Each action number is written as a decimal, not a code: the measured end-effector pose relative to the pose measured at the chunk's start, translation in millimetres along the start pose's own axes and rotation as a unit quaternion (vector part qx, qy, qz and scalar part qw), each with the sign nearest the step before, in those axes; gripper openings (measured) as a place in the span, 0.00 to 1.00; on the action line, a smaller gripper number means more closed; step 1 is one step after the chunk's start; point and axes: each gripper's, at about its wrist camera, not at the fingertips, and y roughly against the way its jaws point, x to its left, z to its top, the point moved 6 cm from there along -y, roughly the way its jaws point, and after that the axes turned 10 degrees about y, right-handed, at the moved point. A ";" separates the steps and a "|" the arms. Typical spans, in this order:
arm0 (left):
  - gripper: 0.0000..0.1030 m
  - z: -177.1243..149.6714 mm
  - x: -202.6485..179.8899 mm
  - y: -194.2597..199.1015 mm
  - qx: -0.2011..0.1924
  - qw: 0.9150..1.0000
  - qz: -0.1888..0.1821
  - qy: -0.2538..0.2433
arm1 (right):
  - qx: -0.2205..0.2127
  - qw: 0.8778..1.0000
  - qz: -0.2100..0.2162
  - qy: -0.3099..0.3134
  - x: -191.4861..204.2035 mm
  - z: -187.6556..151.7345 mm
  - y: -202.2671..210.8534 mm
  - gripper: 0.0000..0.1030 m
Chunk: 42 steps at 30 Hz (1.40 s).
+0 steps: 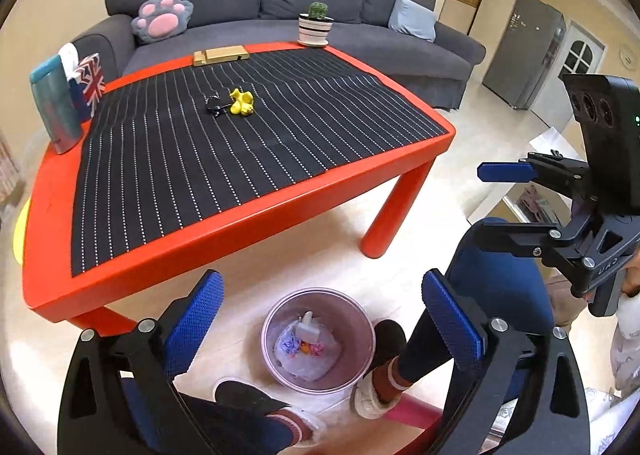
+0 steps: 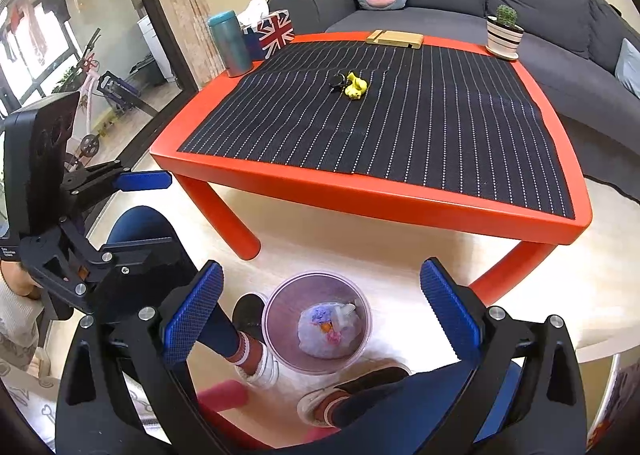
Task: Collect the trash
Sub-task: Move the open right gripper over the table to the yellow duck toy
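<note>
In the left wrist view, the left gripper hangs over the floor with its jaws spread wide and nothing between them; directly below the gap sits a round translucent trash bin holding a crumpled plastic bag of trash. The person's slippered feet stand just beside the bin on the near and right sides. The near edge of the red table runs across just beyond the bin, and one table leg stands to the far right, with bare pale floor between leg and bin. On the striped black mat a yellow toy lies well back from every edge. The right gripper shows at the right, jaws parted and empty. In the right wrist view, the right gripper is likewise spread wide over the same bin, the bag resting at its bottom. A table leg stands far left of the bin, another to its right, leaving open floor under the table edge.
</note>
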 end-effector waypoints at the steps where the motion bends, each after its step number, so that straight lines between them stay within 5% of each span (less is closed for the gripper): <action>1: 0.93 -0.1 0.9 0.5 -0.001 1.000 0.001 0.001 | 0.000 1.000 0.000 0.001 0.6 0.6 -0.5 0.94; 15: 0.93 26.5 32.3 3.3 -0.023 0.999 0.019 0.029 | -0.012 1.000 -0.001 0.012 -5.3 27.5 -5.6 0.94; 27: 0.93 75.5 65.4 -1.8 -0.046 0.998 0.035 0.036 | -0.029 0.999 -0.002 0.031 -27.2 94.8 -24.0 0.94; 42: 0.93 124.6 97.2 -17.4 -0.052 0.997 0.050 0.041 | 0.000 0.998 0.004 0.059 -56.4 170.0 -91.3 0.94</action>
